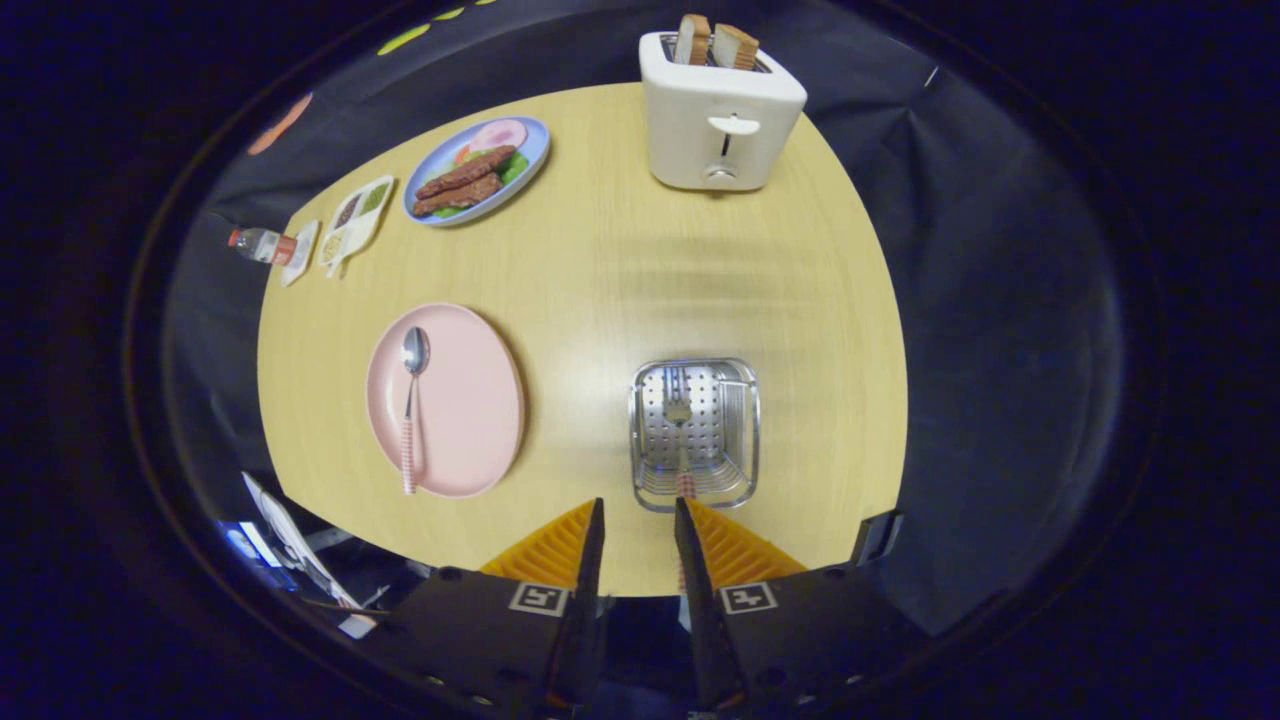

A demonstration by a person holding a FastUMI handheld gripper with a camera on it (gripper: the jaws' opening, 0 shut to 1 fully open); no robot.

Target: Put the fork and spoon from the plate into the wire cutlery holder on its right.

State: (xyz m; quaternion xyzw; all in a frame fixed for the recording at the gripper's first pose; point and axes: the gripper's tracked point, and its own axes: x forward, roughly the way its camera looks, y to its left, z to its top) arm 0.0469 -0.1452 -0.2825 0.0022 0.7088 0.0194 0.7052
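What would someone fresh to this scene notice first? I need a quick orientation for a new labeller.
Just ahead of the open gripper, the wire cutlery holder already has the fork lying in it, its handle reaching back toward one finger. To the holder's left, the spoon lies on the pink plate. Far beyond, a white toaster with two bread slices stands at the table's back edge.
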